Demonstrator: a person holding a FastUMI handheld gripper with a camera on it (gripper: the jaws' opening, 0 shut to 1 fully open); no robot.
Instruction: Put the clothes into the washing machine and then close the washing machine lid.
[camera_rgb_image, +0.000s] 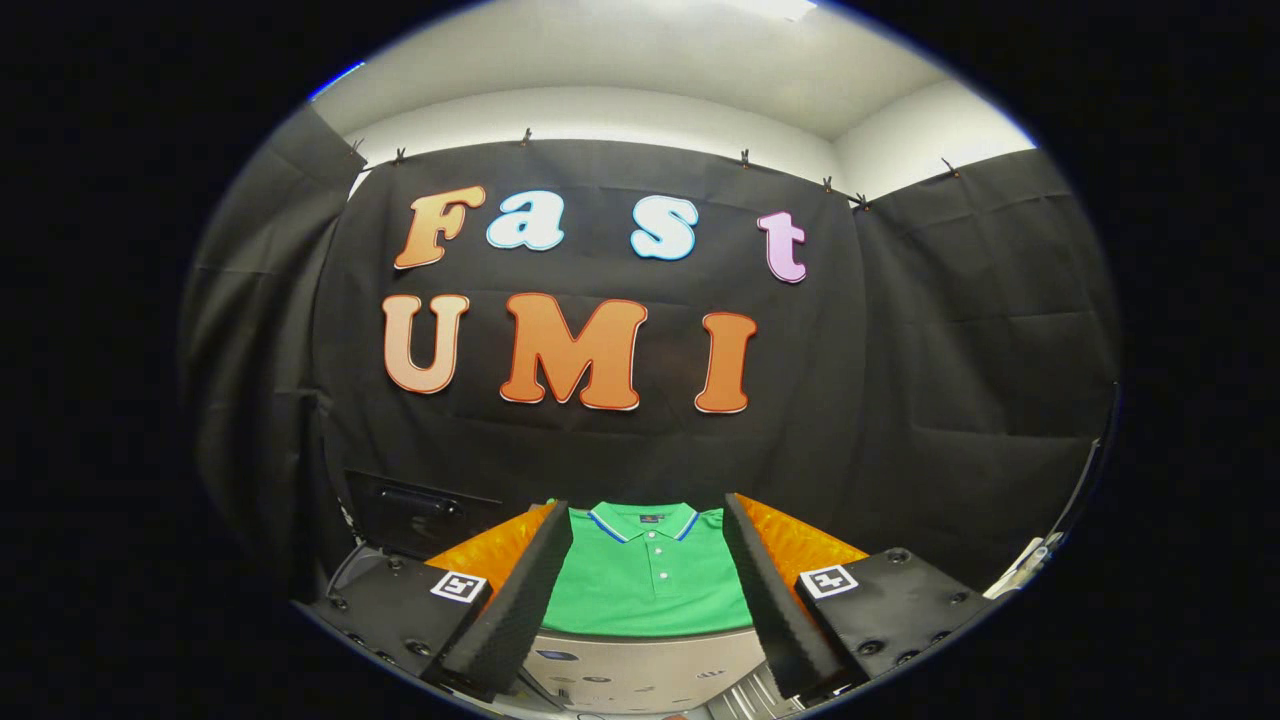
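My gripper (648, 560) is spread wide and holds nothing. The green shirt (645, 590) lies flat just ahead, in line between my fingers.

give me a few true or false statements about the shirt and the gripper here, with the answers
1. The gripper is open, with the shirt seen between its fingers. True.
2. The shirt is red. False: it is a green polo shirt with a striped collar.
3. The shirt lies spread flat, collar toward the booth wall. True.
4. Both fingers are pressing on the shirt. False: the fingers stand apart and the shirt lies beyond them, not gripped.
5. The shirt's button placket is visible below the collar. True.
6. The shirt is bunched into a ball. False: it lies flat and neat.
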